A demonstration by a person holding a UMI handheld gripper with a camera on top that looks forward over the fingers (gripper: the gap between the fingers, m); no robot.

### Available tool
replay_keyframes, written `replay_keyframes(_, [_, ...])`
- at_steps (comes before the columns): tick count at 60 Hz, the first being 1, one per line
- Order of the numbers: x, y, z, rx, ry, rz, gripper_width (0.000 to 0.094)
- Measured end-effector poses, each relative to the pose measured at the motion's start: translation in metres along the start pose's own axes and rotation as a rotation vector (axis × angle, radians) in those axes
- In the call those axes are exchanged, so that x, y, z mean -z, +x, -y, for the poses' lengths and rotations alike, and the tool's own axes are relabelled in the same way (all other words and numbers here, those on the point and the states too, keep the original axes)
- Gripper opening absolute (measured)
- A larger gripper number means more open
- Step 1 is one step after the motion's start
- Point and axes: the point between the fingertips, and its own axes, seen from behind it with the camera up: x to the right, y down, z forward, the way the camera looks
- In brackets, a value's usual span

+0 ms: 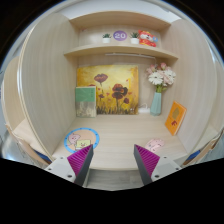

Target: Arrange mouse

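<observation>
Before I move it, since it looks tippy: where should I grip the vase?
Probably mid-body on the vase, below the flowers, coming level from the front: it stands upright and narrow, so the open fingers can close on its sides.

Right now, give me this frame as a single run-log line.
tool: open, empty | mouse: not in view | desk: bare ahead of tool | round coaster: beyond one finger | flower vase, painting: at back
</observation>
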Motion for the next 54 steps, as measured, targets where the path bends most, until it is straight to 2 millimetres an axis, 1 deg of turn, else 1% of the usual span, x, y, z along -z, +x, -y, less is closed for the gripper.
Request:
replay_keyframes(4, [-0.003,0.001,-0.018,0.003,-0.038,0.01,0.0822])
replay_keyframes(5, [0.0,0.006,-0.023,0.011,-0.05,0.015,0.0823])
replay_keyframes(12, [-0.012,0.027,-0.069,0.032,-0.098,-0.01,0.082])
replay_keyframes(13, [-0.013,0.032,-0.076,0.031,-0.11,-0.017,0.0821])
replay_keyframes(14, [-0.013,0.042,-0.081,0.032,-0.126,-0.02,0.0821])
replay_keyframes(19, [-0.017,0.072,-0.109,-0.002,-0.185,-0.06,0.0821])
replay_keyframes(23, [-0.023,0.096,-0.126,-0.037,-0.225,-0.088,0.082])
replay_keyframes(29, [-0.04,0.128,-0.139,-0.06,-0.269,-0.129,0.0801])
replay_keyframes(34, [-0.061,0.146,-0.145,-0.092,-0.304,-0.143,0.08])
replay_keyframes(43, [-0.109,0.171,-0.137,-0.126,-0.335,-0.153,0.0799])
replay_keyframes(50, [-0.146,0.186,-0.131,-0.136,-0.37,-0.164,0.0808])
replay_keyframes(54, [-0.167,0.191,-0.126,-0.141,-0.388,-0.155,0.0807])
